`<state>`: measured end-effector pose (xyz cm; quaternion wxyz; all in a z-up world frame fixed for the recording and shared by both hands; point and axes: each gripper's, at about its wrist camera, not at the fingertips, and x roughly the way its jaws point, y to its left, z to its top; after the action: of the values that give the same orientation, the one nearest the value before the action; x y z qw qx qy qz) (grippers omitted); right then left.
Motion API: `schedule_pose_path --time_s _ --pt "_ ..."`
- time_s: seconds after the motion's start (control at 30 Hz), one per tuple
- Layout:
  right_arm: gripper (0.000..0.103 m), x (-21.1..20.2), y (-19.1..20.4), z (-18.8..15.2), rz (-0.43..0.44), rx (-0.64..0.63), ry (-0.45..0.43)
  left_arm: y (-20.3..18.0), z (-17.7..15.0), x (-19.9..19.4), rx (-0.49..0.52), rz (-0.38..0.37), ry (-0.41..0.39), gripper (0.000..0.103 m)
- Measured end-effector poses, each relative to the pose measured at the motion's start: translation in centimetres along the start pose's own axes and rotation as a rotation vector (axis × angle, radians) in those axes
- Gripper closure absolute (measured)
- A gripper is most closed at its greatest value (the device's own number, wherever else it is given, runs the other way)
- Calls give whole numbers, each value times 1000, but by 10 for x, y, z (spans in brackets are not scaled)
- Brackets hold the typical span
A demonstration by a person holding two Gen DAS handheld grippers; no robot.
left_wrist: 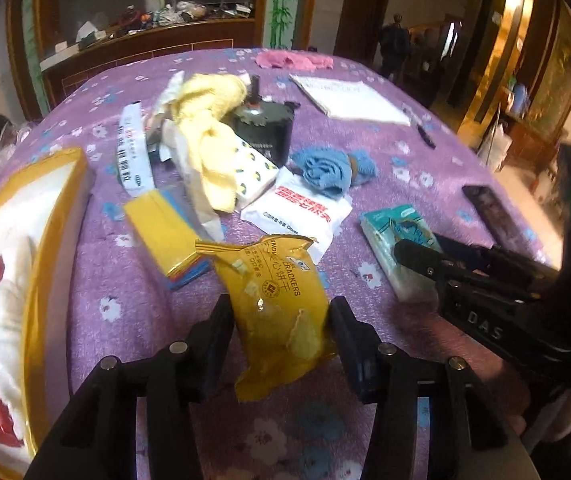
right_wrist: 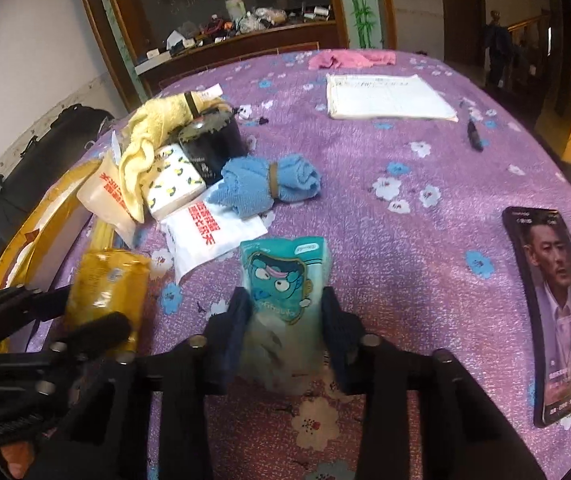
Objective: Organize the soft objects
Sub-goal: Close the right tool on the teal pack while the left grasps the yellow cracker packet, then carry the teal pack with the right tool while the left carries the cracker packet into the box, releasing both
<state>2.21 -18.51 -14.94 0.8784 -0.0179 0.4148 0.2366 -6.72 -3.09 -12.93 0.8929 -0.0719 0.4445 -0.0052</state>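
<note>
In the left wrist view, the left gripper is clamped on a yellow cracker packet: both pads press into the packet's crumpled sides, and its upper end sticks out beyond the fingertips above the purple flowered tablecloth. To the left of the jaws stands a gold-rimmed box with white and red contents. Just ahead of the packet lie a white sachet with red print and a yellow-and-blue pack, and further ahead a yellow cloth is draped over a dark jar, with a blue rolled towel to its right. The right gripper comes in from the right side with its tips at a teal tissue pack. In the right wrist view, the right gripper has its jaws closed on that teal tissue pack, a pad against each side of it. The left gripper with the yellow cracker packet shows just to the left, and a phone lies well off to the right on the cloth.
</note>
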Motion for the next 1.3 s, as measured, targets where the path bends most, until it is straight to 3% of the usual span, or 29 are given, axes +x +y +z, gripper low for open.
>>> schedule_pose_path --time_s 0.13,0.23,0.43,0.63,0.77,0.93,1.3 --pt "77 -12 3 -3 15 -24 -67 6 -3 -5 -38 -52 1 51" --pt "77 -14 11 -8 14 -53 -64 5 -7 -6 -41 -50 2 51" --pt "77 -29 18 -23 150 -20 -101 14 -12 -18 -83 -76 -23 52" --pt "78 -47 25 -12 248 40 -155 38 -10 -52 -154 -88 -114 52" --pt "78 -52 49 -2 344 36 -167 61 -8 -76 -200 -45 -168 52" --pt "78 -43 100 10 476 -19 -114 102 -12 -108 -255 48 -233 52" --pt "78 3 209 63 565 -125 -13 212 -14 -125 -443 203 -274 52"
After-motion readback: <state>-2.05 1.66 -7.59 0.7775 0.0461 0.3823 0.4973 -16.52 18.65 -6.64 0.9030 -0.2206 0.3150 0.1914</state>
